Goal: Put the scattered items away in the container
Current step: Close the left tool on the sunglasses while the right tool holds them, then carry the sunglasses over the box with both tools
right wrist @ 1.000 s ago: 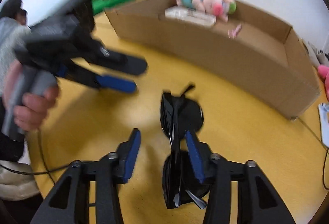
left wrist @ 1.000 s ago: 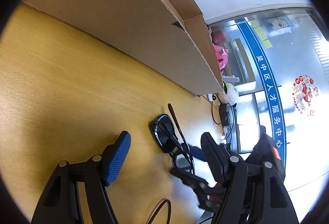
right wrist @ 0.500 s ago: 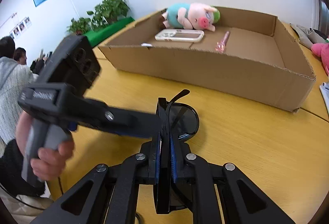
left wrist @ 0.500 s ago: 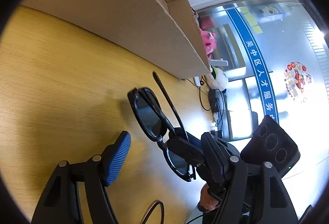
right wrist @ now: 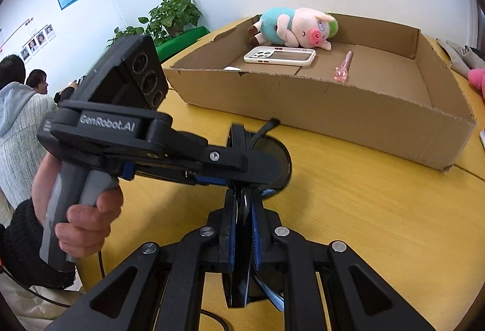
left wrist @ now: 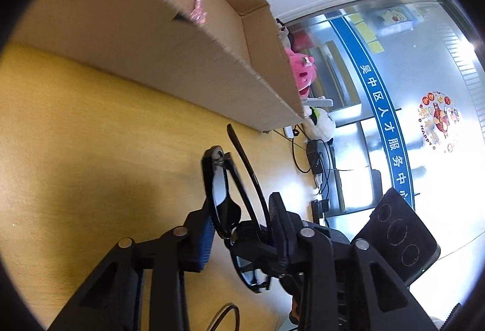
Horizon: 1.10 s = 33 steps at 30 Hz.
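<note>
Your right gripper (right wrist: 244, 232) clamps the sunglasses (right wrist: 242, 255) – black, glossy, dark-lensed (one temple sticking out) – while your left gripper (left wrist: 242, 227) is closing around their frame.

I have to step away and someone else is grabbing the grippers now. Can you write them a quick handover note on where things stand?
Right gripper: shut on the black sunglasses, holding them edge-on above the yellow table.
Left gripper: jaws closing around the same sunglasses, frame between them.
Cardboard box: just beyond the glasses, open top.
Done: plush pig, phone case and pink pen already lie in the box.
Left: carry the sunglasses over the near wall and set them in the box. A pink plush sits beyond the box's far end, possibly still to tidy.
</note>
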Each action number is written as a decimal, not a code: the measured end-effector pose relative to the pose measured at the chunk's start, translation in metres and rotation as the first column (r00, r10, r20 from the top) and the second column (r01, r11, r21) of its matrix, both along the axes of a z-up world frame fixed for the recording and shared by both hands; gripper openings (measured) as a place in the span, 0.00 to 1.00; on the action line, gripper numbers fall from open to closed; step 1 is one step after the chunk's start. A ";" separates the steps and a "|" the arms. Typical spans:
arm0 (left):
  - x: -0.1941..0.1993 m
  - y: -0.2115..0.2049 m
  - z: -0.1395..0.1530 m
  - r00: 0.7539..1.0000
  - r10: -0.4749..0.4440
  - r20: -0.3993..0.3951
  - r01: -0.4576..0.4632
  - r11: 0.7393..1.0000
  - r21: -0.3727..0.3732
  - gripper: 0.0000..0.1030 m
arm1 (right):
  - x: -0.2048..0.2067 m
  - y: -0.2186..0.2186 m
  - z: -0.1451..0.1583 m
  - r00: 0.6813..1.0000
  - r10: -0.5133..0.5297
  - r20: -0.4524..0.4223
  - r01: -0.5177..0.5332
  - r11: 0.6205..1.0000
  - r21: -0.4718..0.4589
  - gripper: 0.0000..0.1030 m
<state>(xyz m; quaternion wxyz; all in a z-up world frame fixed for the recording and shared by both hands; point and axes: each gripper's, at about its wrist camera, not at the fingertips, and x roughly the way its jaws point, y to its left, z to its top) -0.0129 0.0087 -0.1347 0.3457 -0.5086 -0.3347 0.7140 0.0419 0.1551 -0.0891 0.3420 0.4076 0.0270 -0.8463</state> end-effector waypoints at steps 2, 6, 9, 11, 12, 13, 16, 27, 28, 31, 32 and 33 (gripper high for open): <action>-0.004 0.002 0.011 1.000 -0.004 -0.020 0.003 1.000 -0.011 0.31 | -0.002 -0.001 0.008 1.000 -0.003 -0.014 0.003 1.000 -0.003 0.09; -0.015 0.008 0.041 0.996 -0.032 -0.081 0.029 0.999 -0.040 0.29 | -0.005 0.001 0.031 0.998 -0.012 -0.058 0.011 1.000 -0.009 0.09; -0.032 0.015 0.065 0.990 -0.063 -0.129 0.056 0.997 -0.061 0.29 | -0.012 0.002 0.052 0.995 -0.027 -0.101 0.026 1.000 -0.008 0.09; -0.046 0.021 0.080 0.983 -0.084 -0.161 0.072 0.994 -0.080 0.29 | -0.024 0.004 0.067 0.991 -0.040 -0.127 0.039 0.999 -0.014 0.09; -0.055 0.025 0.089 0.978 -0.097 -0.182 0.081 0.992 -0.095 0.28 | -0.030 0.004 0.074 0.990 -0.046 -0.137 0.044 0.999 -0.016 0.09; -0.063 0.028 0.095 0.974 -0.108 -0.198 0.088 0.990 -0.108 0.28 | -0.037 0.005 0.081 0.988 -0.053 -0.148 0.050 0.999 -0.020 0.09; -0.096 0.040 0.115 0.960 -0.142 -0.241 0.107 0.983 -0.151 0.28 | -0.066 0.009 0.100 0.984 -0.073 -0.165 0.068 0.997 -0.034 0.09; -0.230 0.077 0.099 0.962 -0.195 -0.194 0.152 0.965 -0.215 0.26 | -0.203 0.032 0.113 0.990 -0.141 -0.005 0.140 0.983 -0.116 0.09; -0.242 0.081 0.090 0.964 -0.200 -0.177 0.158 0.961 -0.226 0.26 | -0.215 0.033 0.107 0.988 -0.154 0.021 0.156 0.981 -0.116 0.09; -0.269 0.091 0.066 0.970 -0.201 -0.133 0.164 0.955 -0.246 0.26 | -0.245 0.038 0.088 0.977 -0.191 0.091 0.201 0.972 -0.119 0.09; -0.277 0.095 0.059 0.973 -0.201 -0.115 0.167 0.953 -0.253 0.26 | -0.255 0.041 0.080 0.972 -0.204 0.117 0.218 0.969 -0.120 0.09; -0.285 0.098 0.051 0.975 -0.202 -0.095 0.171 0.950 -0.260 0.26 | -0.263 0.043 0.073 0.966 -0.214 0.141 0.232 0.965 -0.122 0.09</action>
